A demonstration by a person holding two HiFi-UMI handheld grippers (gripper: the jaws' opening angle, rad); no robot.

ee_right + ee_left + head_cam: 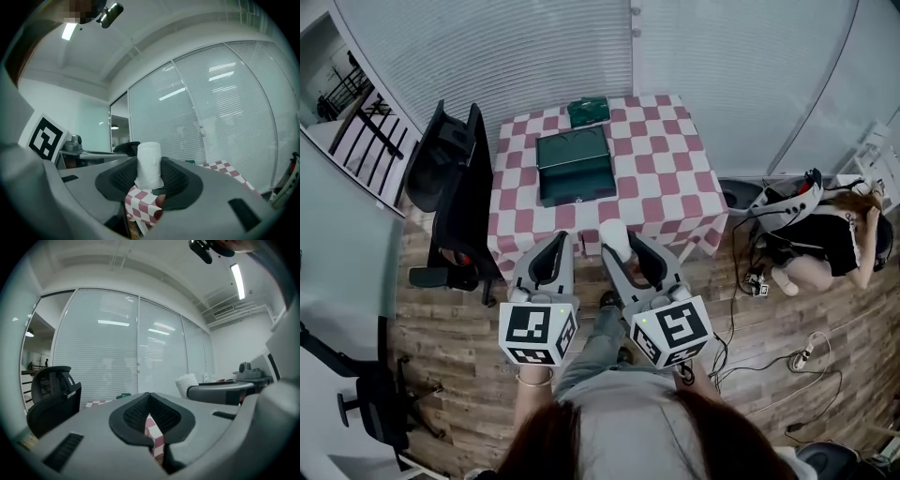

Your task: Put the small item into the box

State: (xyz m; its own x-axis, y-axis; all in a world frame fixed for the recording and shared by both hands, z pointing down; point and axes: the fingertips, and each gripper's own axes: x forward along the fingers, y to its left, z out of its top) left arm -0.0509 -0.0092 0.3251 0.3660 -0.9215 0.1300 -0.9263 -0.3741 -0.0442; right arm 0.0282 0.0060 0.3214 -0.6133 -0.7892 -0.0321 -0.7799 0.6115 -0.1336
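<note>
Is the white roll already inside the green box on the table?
No, the white roll is clamped between the jaws of the right gripper, well apart from the green box on the table.

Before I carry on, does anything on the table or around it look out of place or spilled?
Nothing spilled. The big green box lies square on the table, and the right gripper holds the white roll. Only loose cables trail over the floor at right.
</note>
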